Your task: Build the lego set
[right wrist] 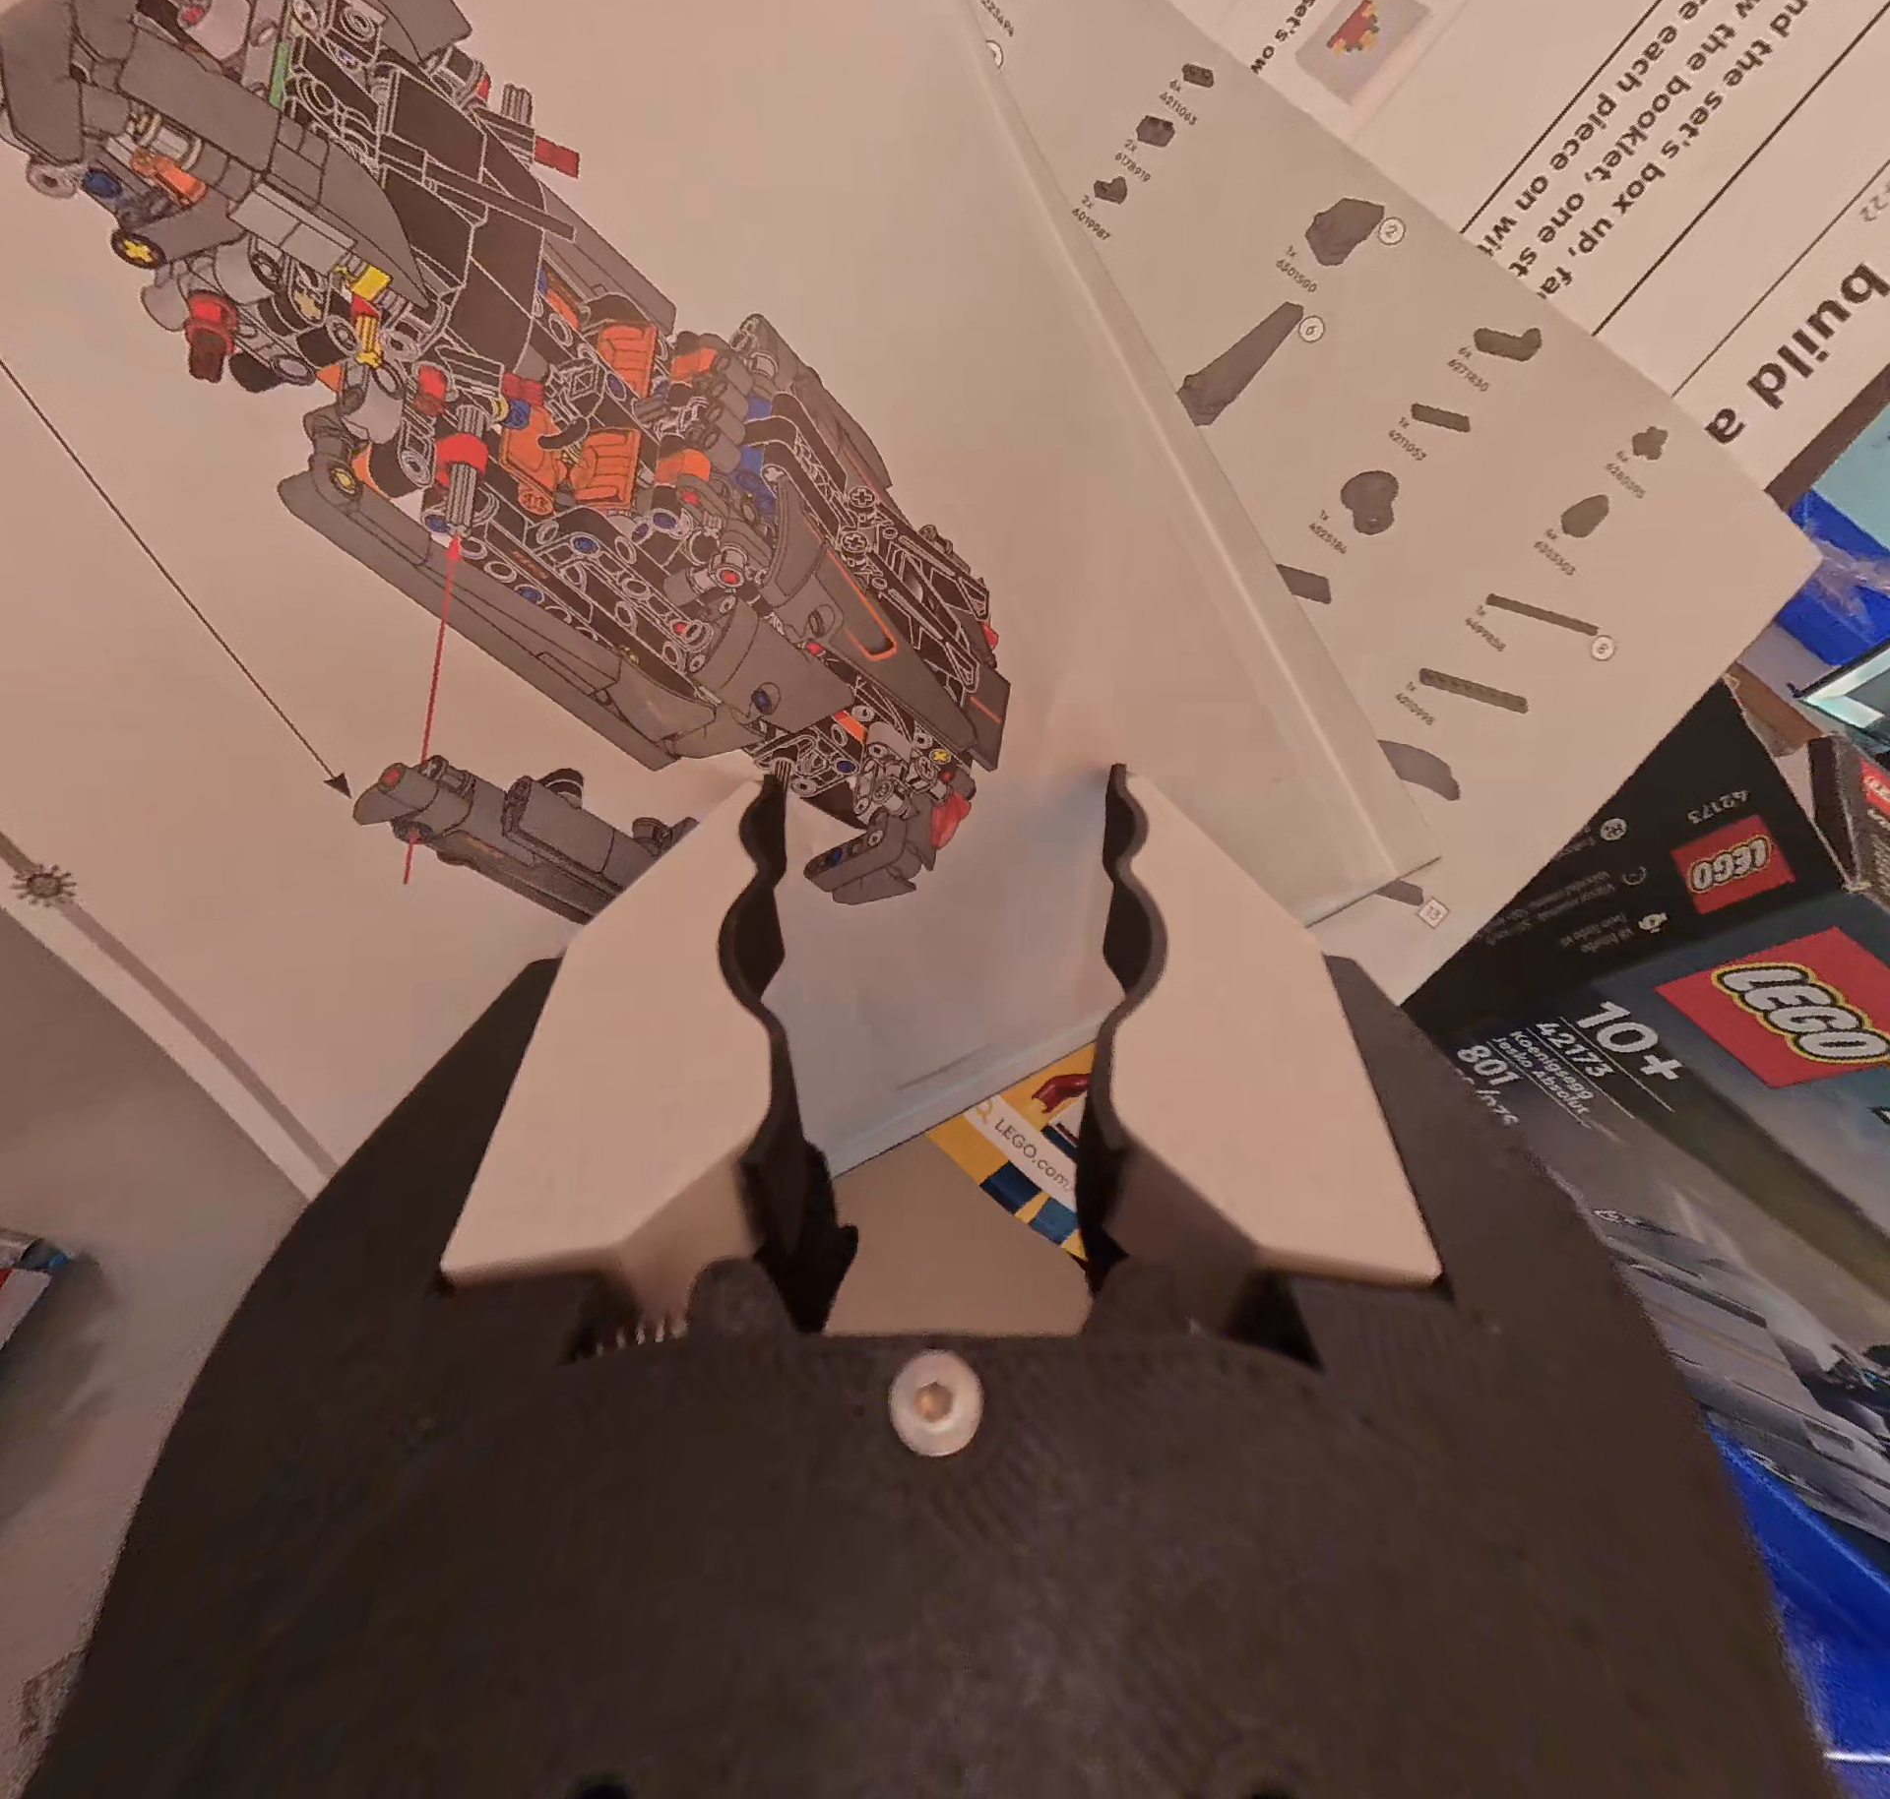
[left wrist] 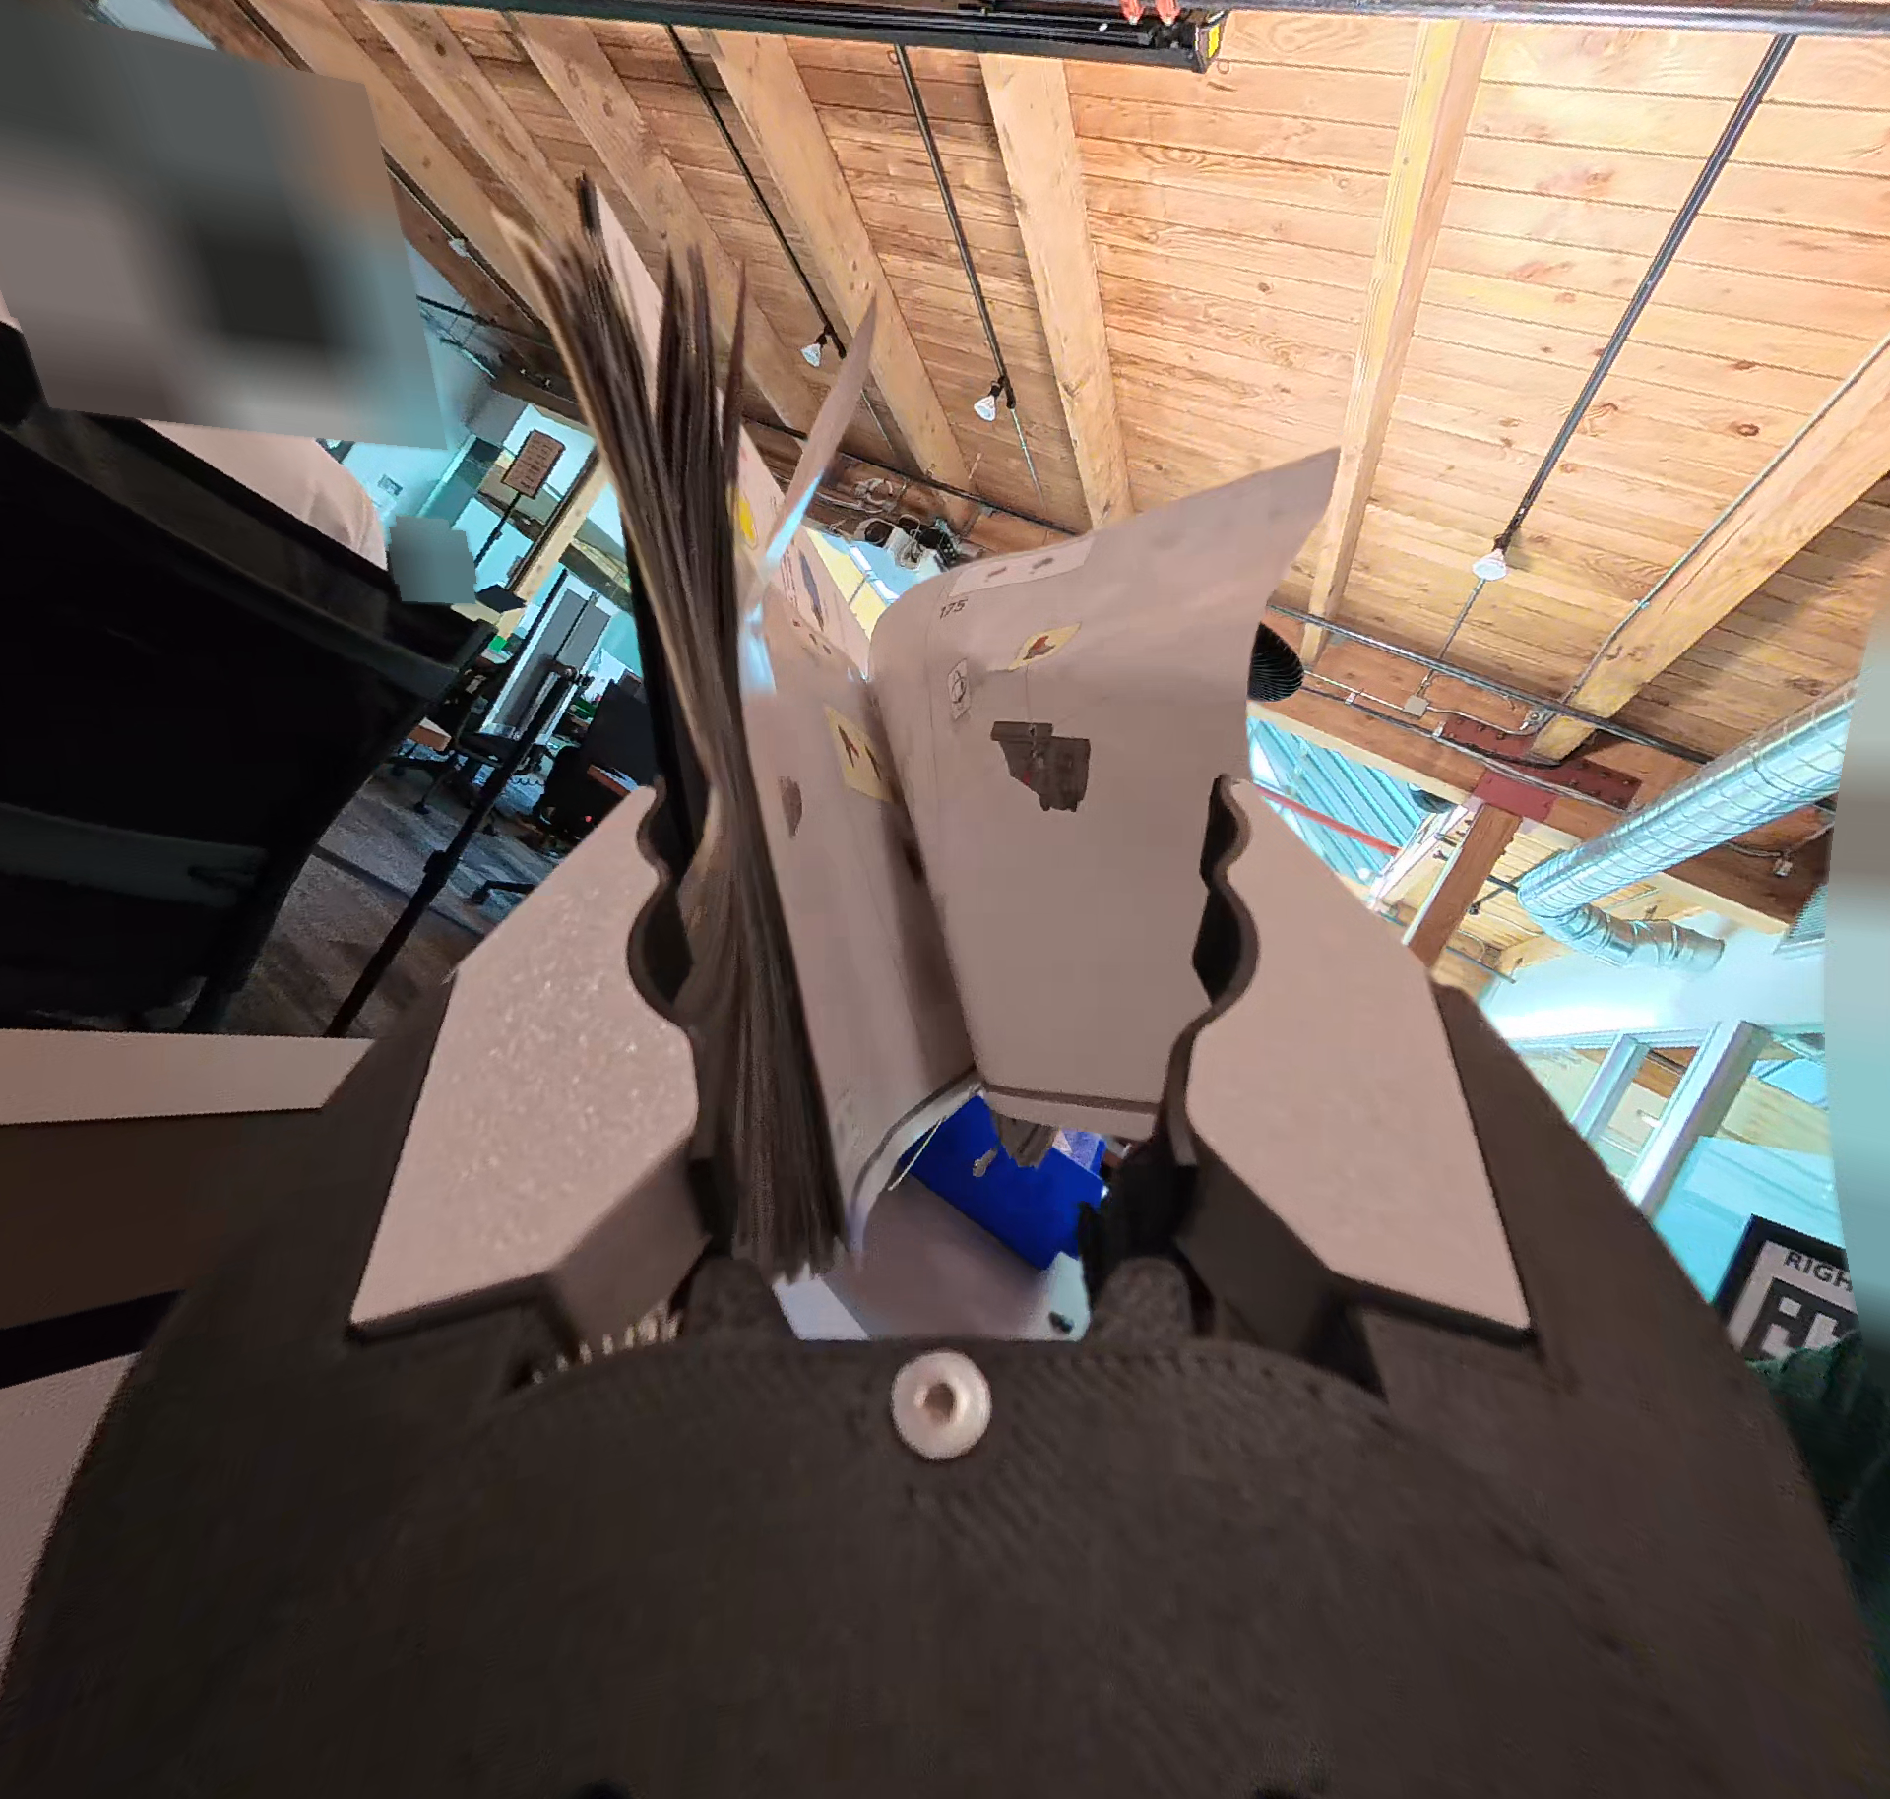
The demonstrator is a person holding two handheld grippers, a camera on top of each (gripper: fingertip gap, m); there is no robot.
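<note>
**Booklet being paged; no bricks in hand**

While no loose bricks show in either view, the instruction booklet [right wrist: 716, 216] is the thing being worked. In the right wrist view it lies open on a page picturing a half-built dark car with orange parts. A parts-list page [right wrist: 1432, 421] fans out to the right of that page. The set's box [right wrist: 1688, 1085] lies beyond the booklet's right edge, and a printed sheet [right wrist: 1688, 114] sits above the parts list.

The right gripper [right wrist: 941, 779] stands with fingers well apart, tips at or just over the open page; contact cannot be confirmed, and nothing is clamped.

The left gripper [left wrist: 941, 799] points up toward a wooden ceiling [left wrist: 1227, 267]. Its fingers are spread wide, and a thick, blurred sheaf of booklet pages [left wrist: 695, 727] rises between them against the left finger. One curled page [left wrist: 1074, 727] leans toward the right finger. No squeeze is evident.

Judgement: the step is finding the right page, before assembly. Next move calls for settling the sheaf flat on one side and holding the booklet open.
</note>
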